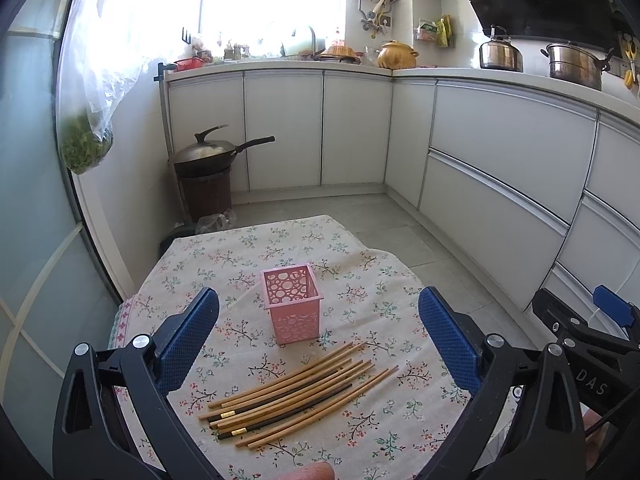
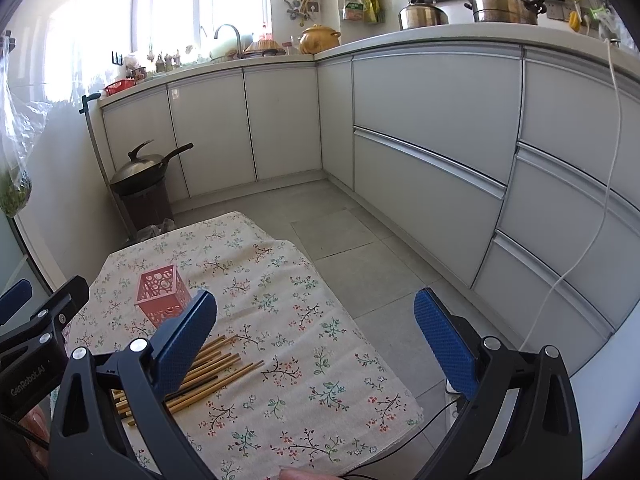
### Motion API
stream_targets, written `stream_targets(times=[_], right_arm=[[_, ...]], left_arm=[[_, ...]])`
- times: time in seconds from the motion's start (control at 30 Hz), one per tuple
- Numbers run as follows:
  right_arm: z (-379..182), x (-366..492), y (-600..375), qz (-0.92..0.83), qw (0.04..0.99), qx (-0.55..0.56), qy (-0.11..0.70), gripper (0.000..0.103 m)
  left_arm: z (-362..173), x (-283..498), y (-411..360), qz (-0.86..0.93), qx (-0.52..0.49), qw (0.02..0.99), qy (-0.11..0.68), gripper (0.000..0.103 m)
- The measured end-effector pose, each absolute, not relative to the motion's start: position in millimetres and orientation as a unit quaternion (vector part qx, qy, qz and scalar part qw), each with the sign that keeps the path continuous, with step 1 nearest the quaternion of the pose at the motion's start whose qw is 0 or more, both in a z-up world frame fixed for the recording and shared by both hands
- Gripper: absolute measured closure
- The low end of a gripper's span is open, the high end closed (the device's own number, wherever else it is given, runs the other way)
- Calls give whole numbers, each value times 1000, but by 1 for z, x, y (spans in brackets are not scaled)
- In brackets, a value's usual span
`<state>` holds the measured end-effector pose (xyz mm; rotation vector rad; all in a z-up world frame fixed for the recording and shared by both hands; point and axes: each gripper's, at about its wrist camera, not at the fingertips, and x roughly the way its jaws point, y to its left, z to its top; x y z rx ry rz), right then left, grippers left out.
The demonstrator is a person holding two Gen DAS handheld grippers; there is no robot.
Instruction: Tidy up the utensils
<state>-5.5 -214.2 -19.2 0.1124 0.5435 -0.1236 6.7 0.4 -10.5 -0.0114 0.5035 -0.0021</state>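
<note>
A pink perforated holder (image 1: pixel 295 303) stands upright and empty on a small table with a floral cloth (image 1: pixel 360 292). Several chopsticks (image 1: pixel 296 394), most bamboo and a few dark with gold bands, lie side by side in front of it. My left gripper (image 1: pixel 319 340) is open and empty above the table, its blue pads (image 1: pixel 188 344) on either side of the holder and chopsticks. In the right wrist view the holder (image 2: pixel 162 295) and chopsticks (image 2: pixel 212 372) lie at the left, partly hidden by a pad. My right gripper (image 2: pixel 316 344) is open and empty over the cloth's right part (image 2: pixel 288 320).
White kitchen cabinets (image 1: pixel 480 160) run along the back and right, with tiled floor (image 2: pixel 360 248) between them and the table. A wok on a brown bin (image 1: pixel 208 172) stands at the back left. A bag of greens (image 1: pixel 86 148) hangs at the left. A white cable (image 2: pixel 592 216) hangs at the right.
</note>
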Motion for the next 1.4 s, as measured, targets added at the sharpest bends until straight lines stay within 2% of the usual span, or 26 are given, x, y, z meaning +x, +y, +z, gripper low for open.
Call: stream_targets(times=[1.4], right_arm=[[-21, -5, -216, -60, 959, 57, 271, 7]], left_arm=[[-13, 9, 2, -2, -5, 967, 255, 7]])
